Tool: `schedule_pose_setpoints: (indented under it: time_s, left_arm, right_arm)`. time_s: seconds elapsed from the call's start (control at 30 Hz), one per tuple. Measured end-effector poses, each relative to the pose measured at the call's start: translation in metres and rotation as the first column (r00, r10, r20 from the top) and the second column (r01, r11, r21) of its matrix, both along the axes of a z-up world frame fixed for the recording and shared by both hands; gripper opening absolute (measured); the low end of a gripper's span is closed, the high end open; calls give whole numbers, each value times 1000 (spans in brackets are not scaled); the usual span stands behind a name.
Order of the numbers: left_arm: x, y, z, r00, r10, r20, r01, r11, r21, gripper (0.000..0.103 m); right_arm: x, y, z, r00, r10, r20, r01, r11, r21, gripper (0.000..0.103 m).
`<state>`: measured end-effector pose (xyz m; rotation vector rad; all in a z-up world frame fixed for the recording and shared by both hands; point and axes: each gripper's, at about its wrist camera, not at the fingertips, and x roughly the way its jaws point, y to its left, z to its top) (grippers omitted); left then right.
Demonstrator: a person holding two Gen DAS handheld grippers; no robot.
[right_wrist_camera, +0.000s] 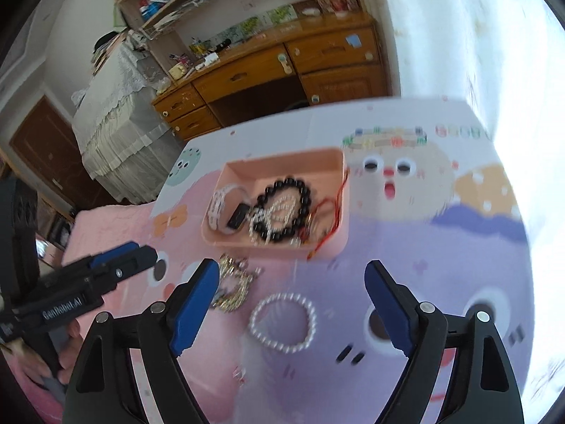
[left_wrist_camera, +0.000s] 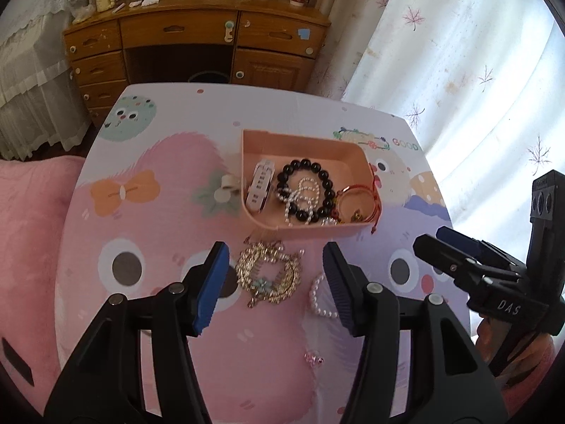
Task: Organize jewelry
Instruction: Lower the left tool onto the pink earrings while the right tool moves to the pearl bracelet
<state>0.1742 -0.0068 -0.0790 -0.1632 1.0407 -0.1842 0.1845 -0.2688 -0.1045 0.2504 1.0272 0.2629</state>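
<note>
A pink tray [left_wrist_camera: 268, 141] [right_wrist_camera: 332, 162] on the table holds a black bead bracelet [left_wrist_camera: 305, 190] [right_wrist_camera: 284, 208], a thin pearl chain, a white watch [left_wrist_camera: 260, 187] and a red cord bracelet [left_wrist_camera: 356, 203]. In front of it a gold rhinestone hair comb [left_wrist_camera: 270, 277] [right_wrist_camera: 233, 284] and a pearl bracelet [left_wrist_camera: 319, 300] [right_wrist_camera: 282, 321] lie on the cloth. My left gripper [left_wrist_camera: 273, 289] is open, its jaws either side of the comb, above it. My right gripper [right_wrist_camera: 293, 304] is open, its jaws either side of the pearl bracelet; it also shows in the left wrist view [left_wrist_camera: 445, 247].
The table [left_wrist_camera: 176, 318] has a cartoon cloth. A small white clip [left_wrist_camera: 227, 183] lies left of the tray and a tiny pink item [left_wrist_camera: 312, 358] near the front. A wooden desk [left_wrist_camera: 197, 35] stands behind, curtains to the right, a pink bed to the left.
</note>
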Motion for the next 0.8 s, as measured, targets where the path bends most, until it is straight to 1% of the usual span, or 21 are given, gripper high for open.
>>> schedule_pose_setpoints:
  time_s: [0.03, 0.13, 0.17, 0.3, 0.4, 0.5, 0.6, 0.67, 0.73, 0.77, 0.8]
  left_arm:
    - [-8, 1, -4, 1000, 9, -17, -9, 1000, 3, 53]
    - [-30, 0, -16, 998, 13, -67, -13, 1000, 13, 60]
    - [-38, -2, -21, 997, 11, -83, -10, 1000, 16, 60]
    - [-66, -14, -39, 990, 1, -138, 1, 1000, 15, 61]
    - [-88, -28, -53, 988, -18, -155, 22, 999, 23, 62]
    - [-100, -44, -65, 989, -30, -145, 36, 998, 41, 62]
    - [-109, -58, -77, 991, -30, -131, 35, 999, 36, 62]
    - [-111, -66, -84, 993, -19, -117, 24, 999, 40, 62]
    - [-111, -73, -89, 995, -14, -99, 19, 998, 53, 62]
    - [-110, -75, -91, 996, -7, -91, 12, 998, 60, 62]
    - [-110, -77, -93, 996, 4, -88, 2, 998, 65, 62]
  right_arm:
    - [-4, -3, -5, 999, -11, -37, 12, 999, 31, 86]
    - [-14, -11, -21, 990, -30, -140, 49, 991, 128, 86]
    - [-17, -14, -26, 985, -39, -169, 65, 986, 154, 86]
    - [-27, -21, -43, 963, -68, -262, 122, 973, 196, 86]
    - [-32, -23, -55, 944, -87, -319, 150, 973, 176, 86]
    - [-33, -22, -63, 931, -100, -352, 161, 976, 149, 86]
    - [-30, -21, -74, 915, -104, -390, 166, 978, 129, 86]
    - [-28, -19, -80, 907, -99, -408, 161, 980, 119, 82]
    - [-25, -16, -85, 900, -96, -425, 154, 982, 105, 72]
    - [-24, -14, -88, 895, -98, -435, 155, 983, 97, 70]
    - [-22, -13, -91, 890, -98, -445, 154, 984, 91, 65]
